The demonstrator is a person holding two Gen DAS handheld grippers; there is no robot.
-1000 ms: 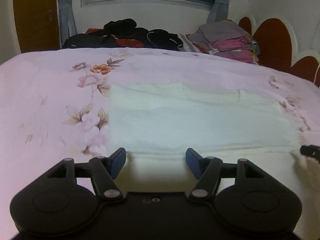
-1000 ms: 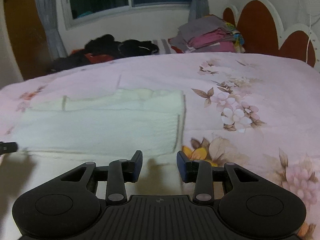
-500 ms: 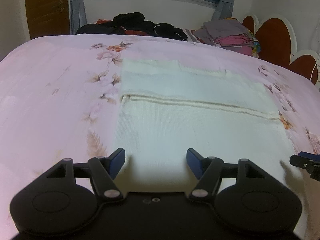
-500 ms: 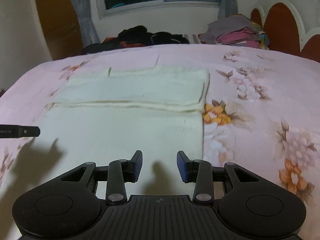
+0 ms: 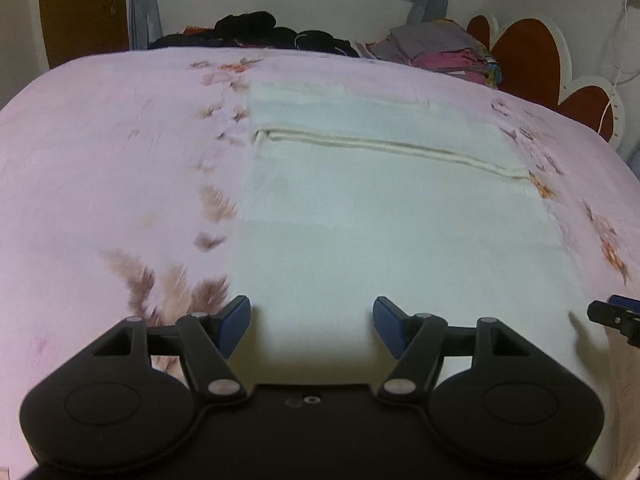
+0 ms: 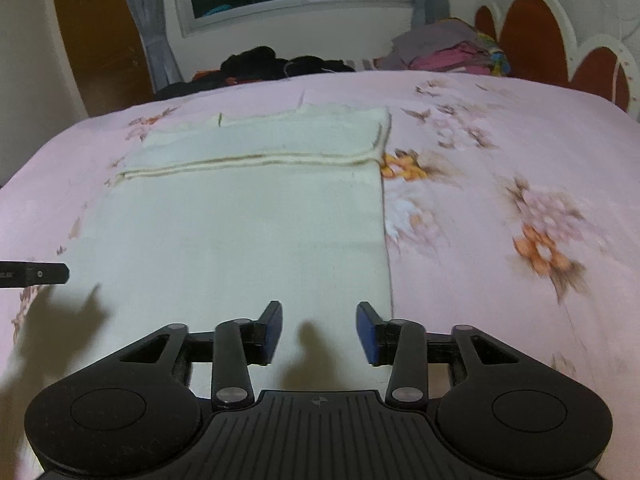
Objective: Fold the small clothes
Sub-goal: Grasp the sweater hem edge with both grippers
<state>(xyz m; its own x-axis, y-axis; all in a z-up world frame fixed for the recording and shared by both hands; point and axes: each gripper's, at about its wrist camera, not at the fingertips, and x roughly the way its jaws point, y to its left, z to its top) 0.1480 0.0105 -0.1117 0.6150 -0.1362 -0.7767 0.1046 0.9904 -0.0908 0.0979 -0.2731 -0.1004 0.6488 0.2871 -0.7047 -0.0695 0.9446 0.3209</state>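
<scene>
The pink floral bedspread [image 5: 100, 168] gives me a flat surface, so the cream knit garment [image 5: 380, 216] lies spread on it, its far part already folded over. My left gripper [image 5: 311, 326] and right gripper [image 6: 319, 330] hang spread and empty above its near corners, placed, I judge, for the next fold.

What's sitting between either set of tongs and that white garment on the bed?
Nothing visible. The left tongs and right tongs both hang open right over the white garment's near end, one toward each side edge, nothing lying on it.
</scene>
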